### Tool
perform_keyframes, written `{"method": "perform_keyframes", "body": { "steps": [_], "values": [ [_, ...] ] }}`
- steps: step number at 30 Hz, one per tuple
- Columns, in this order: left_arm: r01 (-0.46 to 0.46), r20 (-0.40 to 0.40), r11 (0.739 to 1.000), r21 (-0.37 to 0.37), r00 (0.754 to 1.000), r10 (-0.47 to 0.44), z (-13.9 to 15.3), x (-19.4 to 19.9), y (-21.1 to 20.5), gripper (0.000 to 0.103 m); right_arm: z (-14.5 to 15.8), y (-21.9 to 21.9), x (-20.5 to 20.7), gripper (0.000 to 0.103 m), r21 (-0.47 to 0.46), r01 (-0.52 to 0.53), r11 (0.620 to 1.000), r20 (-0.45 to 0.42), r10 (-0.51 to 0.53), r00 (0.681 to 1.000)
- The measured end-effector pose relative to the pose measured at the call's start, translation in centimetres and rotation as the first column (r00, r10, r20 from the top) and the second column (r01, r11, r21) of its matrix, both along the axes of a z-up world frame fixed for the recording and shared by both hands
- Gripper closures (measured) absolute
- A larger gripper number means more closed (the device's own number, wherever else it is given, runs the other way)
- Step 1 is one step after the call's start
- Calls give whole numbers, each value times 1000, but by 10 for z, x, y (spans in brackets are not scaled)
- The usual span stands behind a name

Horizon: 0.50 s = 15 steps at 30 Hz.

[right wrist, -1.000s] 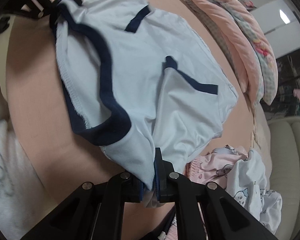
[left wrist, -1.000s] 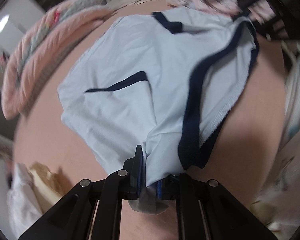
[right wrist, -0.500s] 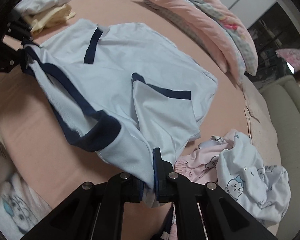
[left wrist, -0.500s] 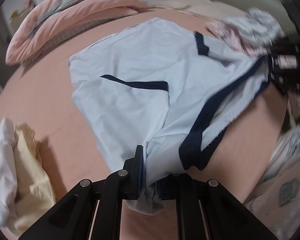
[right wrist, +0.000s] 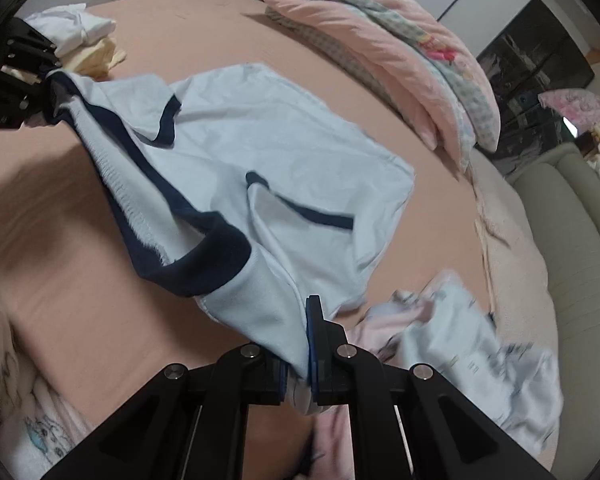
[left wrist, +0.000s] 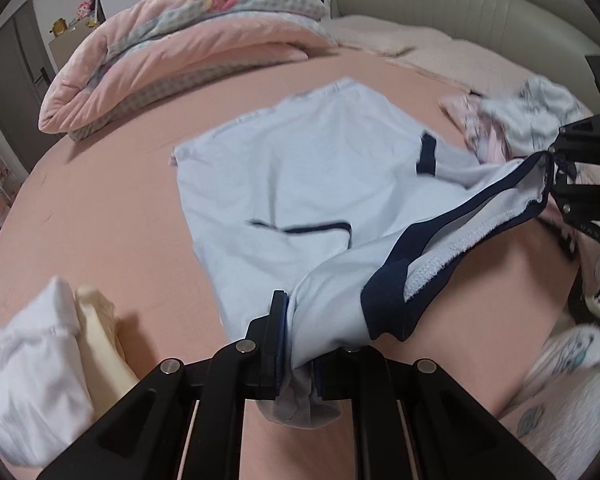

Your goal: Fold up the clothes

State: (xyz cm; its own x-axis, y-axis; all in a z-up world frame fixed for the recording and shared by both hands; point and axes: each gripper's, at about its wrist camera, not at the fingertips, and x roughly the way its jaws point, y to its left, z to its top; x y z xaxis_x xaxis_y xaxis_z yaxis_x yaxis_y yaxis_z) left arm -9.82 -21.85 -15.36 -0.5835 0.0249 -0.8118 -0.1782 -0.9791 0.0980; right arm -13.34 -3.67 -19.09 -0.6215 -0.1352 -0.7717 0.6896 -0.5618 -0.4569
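1. L gripper [left wrist: 296,340]: pinched tight on one shoulder of the light-blue shirt [left wrist: 300,184], cloth bunched btwn pads.
2. R gripper [right wrist: 300,344]: clamped on the other shoulder, same way.
3. Navy neckband [right wrist: 204,256] sags btwn the two grippers; collar end raised, hem end lying on the pink bed sheet [left wrist: 112,200].
4. Folded white/cream clothes [left wrist: 40,368] just beside L gripper.
5. Loose pink/blue clothes pile [right wrist: 460,344] near R gripper.
6. Rolled pink quilt [left wrist: 172,48] well apart, far side of bed.

No readable text, label, brand or number from my feeds. Cartoon prints on clothes pile [right wrist: 472,344] too blurred for me to read.
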Motion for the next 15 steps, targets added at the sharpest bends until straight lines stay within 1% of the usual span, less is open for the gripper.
{"method": "perform_keyframes", "body": {
  "steps": [3,7,11,15],
  "values": [
    [2,-11,1000,11,1000,-2,9,-16,-9,94,8,-8,-9,97,53,-46,998,-48,48,998],
    [11,-27,1000,-23,1000,-11,21,-34,-13,94,19,-18,-21,97,95,-83,992,-90,91,992],
    [23,-40,998,-59,999,-25,30,-47,-13,94,32,-22,-39,97,88,-80,993,-98,89,991],
    [33,-47,996,-86,998,-37,34,-61,-15,94,37,-27,-53,97,112,-94,989,-111,106,988]
  ]
}}
